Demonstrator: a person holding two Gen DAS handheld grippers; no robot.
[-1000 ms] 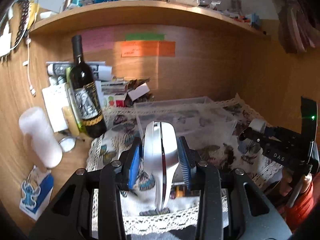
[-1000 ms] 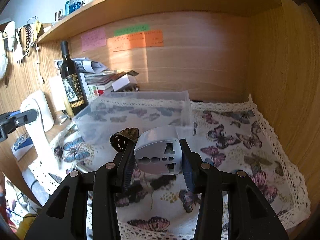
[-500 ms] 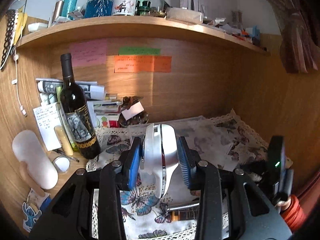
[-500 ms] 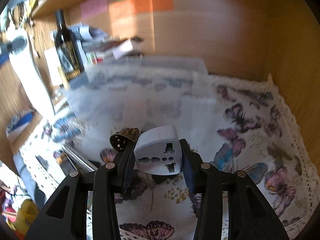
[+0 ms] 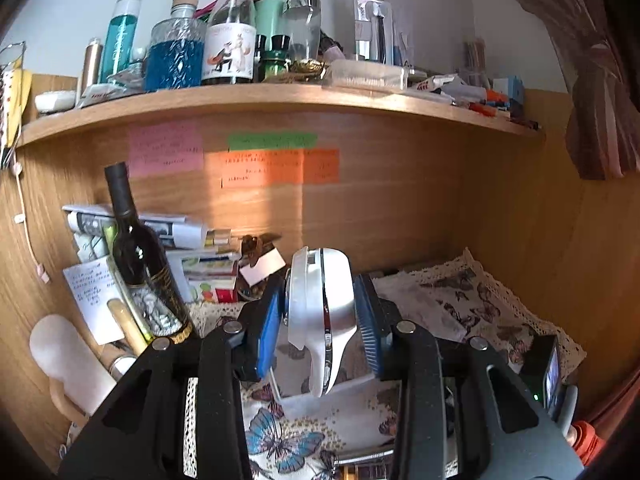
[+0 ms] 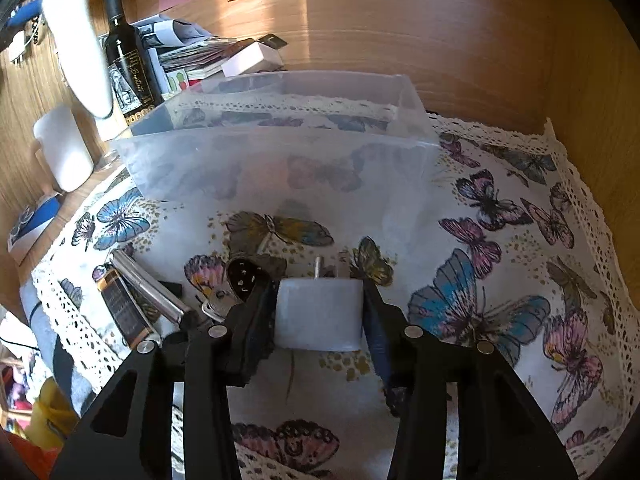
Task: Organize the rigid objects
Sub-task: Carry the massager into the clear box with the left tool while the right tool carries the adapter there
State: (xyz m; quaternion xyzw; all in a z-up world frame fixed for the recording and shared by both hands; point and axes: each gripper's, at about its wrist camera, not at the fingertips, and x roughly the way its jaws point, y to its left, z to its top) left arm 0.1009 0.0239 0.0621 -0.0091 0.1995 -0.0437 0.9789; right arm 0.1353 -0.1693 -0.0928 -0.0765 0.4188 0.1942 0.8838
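Grey plug adapter (image 6: 318, 314), prongs forward, clamped in right gripper (image 6: 320, 312).

a wooden alcove closes the scene in: a back panel (image 5: 400, 200) of warm wood grain and a side panel (image 5: 580, 248) meeting it at the right. a curved wooden shelf (image 5: 280, 98) runs across the top, crowded with bottles (image 5: 230, 40) and small clutter, and a pale wall (image 5: 432, 12) rises behind them. pink, green and orange paper notes (image 5: 280, 166) are stuck to the back panel, where a patch of sunlight falls. a brownish curtain (image 5: 592, 80) hangs at the upper right. below, a white butterfly-print cloth (image 6: 500, 220) with a lace edge covers the desk.
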